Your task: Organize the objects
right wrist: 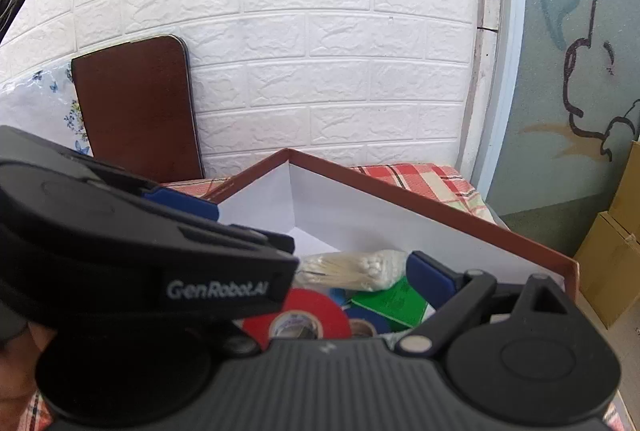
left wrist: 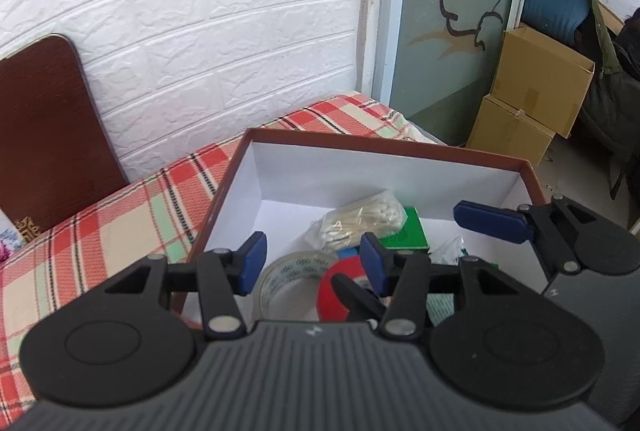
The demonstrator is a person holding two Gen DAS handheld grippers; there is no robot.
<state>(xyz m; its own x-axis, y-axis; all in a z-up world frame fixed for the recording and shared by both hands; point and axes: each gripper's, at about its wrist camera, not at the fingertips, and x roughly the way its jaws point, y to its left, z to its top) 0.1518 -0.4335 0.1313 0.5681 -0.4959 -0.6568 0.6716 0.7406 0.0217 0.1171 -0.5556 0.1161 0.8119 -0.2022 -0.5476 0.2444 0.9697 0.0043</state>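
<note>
The left gripper (left wrist: 312, 263) hangs over the near edge of the box (left wrist: 384, 147), its fingers spread apart with nothing between them; a clear tape roll (left wrist: 288, 279) and a red tape roll (left wrist: 340, 279) lie below the gap. The right gripper (left wrist: 492, 219) reaches in from the box's right side, and in the left wrist view only one blue finger shows. In the right wrist view the left gripper's body, marked "GenRobot.AI", crosses in front and hides the right gripper's left finger, so I cannot tell whether the right one is released or clenched. Inside the box, past the red tape roll (right wrist: 296, 315), lie a blue roll (right wrist: 366, 319), partly cut off, a green packet (right wrist: 394, 301) whose print is too blurred to read, and a bag of cotton swabs (right wrist: 352, 269) furthest in. The box rests on a plaid cloth (left wrist: 120, 215). Behind the box a brown board (right wrist: 136, 107) leans on the white brick wall (right wrist: 320, 31)
</note>
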